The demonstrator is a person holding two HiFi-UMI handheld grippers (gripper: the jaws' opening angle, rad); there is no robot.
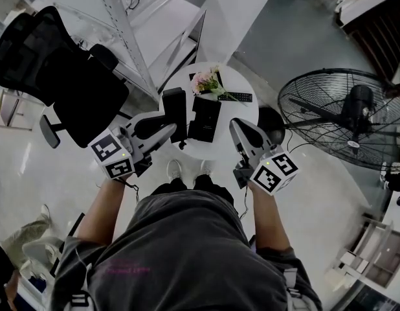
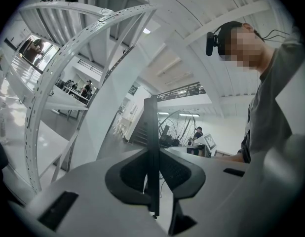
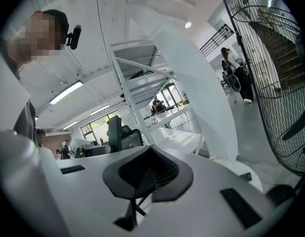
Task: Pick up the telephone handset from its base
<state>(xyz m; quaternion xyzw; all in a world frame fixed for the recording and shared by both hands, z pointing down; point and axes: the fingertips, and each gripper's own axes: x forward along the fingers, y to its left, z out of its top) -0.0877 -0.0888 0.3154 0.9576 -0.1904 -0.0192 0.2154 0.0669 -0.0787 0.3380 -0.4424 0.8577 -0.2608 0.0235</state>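
A black telephone handset point(image 1: 175, 112) is held in my left gripper point(image 1: 167, 128), just left of the black telephone base point(image 1: 205, 118), which rests on a small round white table point(image 1: 242, 83). In the left gripper view the handset point(image 2: 151, 132) shows edge-on as a thin dark bar, with the left gripper point(image 2: 153, 181) shut on it between the dark pads. My right gripper point(image 1: 237, 129) hovers at the table's right side, apart from the base. In its own view the right gripper point(image 3: 142, 179) has its pads together with nothing in them.
Pink flowers point(image 1: 205, 80) and a dark remote point(image 1: 235, 97) lie at the table's far side. A large floor fan point(image 1: 345, 118) stands to the right, a black office chair point(image 1: 64, 76) to the left, and a white metal frame point(image 1: 125, 24) behind the table.
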